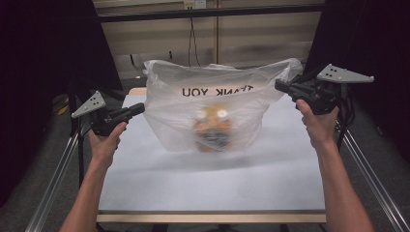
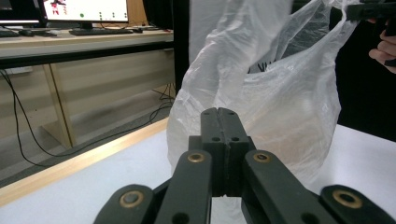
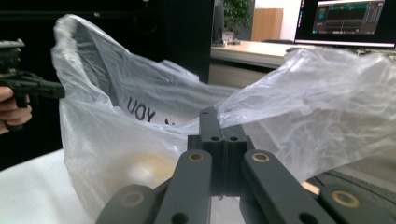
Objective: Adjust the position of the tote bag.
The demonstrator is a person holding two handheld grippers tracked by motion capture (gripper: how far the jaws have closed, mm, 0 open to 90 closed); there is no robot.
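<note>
We see a thin white plastic bag standing on the white tabletop, toward its far middle, with "THANK YOU" printed on it and reading mirrored from the high view. Through the film we can make out an orange and yellow item low inside the bag, blurred, so we cannot tell what it is.

Our right tool is up at the bag's top right corner. In the right gripper view its jaws are closed on a fold of the bag's rim, and the plastic stretches away from them to both sides. The right hand holds that tool above the tabletop's right edge.

Our left tool sits lower, just beside the bag's left side. In the left gripper view its jaws are pressed together with no gap, and the bag rises right behind them; we cannot tell whether any plastic is caught between them. The left hand grips that tool over the tabletop's left edge.

Behind the tabletop there are a pale wall panel and hanging cables, and a monitor sits on a desk in the left gripper view
</note>
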